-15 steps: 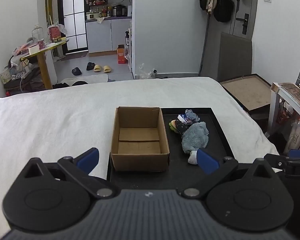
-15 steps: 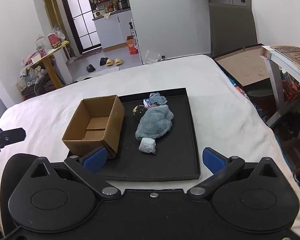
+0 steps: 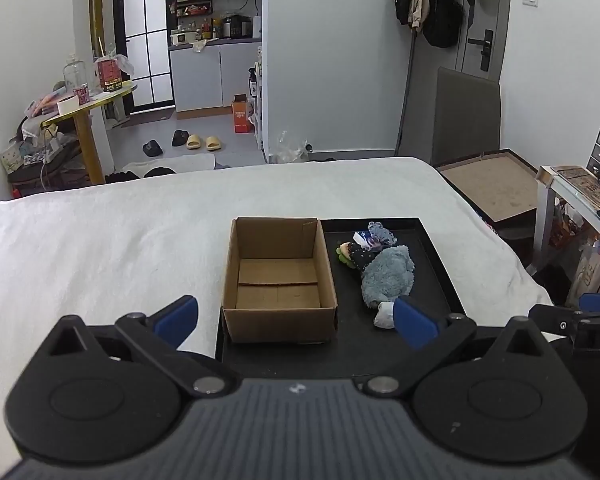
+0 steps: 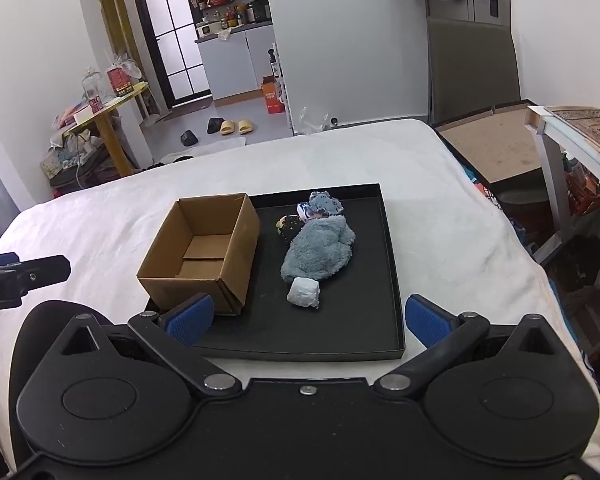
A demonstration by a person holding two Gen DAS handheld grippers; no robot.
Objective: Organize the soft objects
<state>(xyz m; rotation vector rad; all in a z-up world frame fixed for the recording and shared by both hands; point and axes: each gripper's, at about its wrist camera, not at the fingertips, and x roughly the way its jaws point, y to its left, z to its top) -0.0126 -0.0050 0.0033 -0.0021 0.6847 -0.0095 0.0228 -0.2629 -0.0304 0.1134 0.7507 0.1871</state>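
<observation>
A black tray [image 4: 388,280] [image 3: 440,264] lies on the white bed. On its left stands an open, empty cardboard box [image 4: 204,248] [image 3: 278,276]. On its right lies a pile of soft things: a fluffy blue-grey cloth [image 4: 320,252] [image 3: 388,276], a small white roll [image 4: 304,293] [image 3: 385,315], a dark dotted piece [image 4: 290,226] and a patterned blue piece [image 4: 324,203]. My left gripper [image 3: 296,316] is open and empty in front of the box. My right gripper [image 4: 308,318] is open and empty above the tray's near edge.
The white bed [image 3: 100,248] stretches left and behind the tray. A brown board [image 4: 496,148] and a white side table [image 4: 572,136] stand to the right. A yellow table [image 3: 88,100] and slippers [image 3: 200,142] are on the floor beyond.
Both grippers have hardly moved; the right wrist view has shifted slightly closer to the tray. Nothing on the tray has moved.
</observation>
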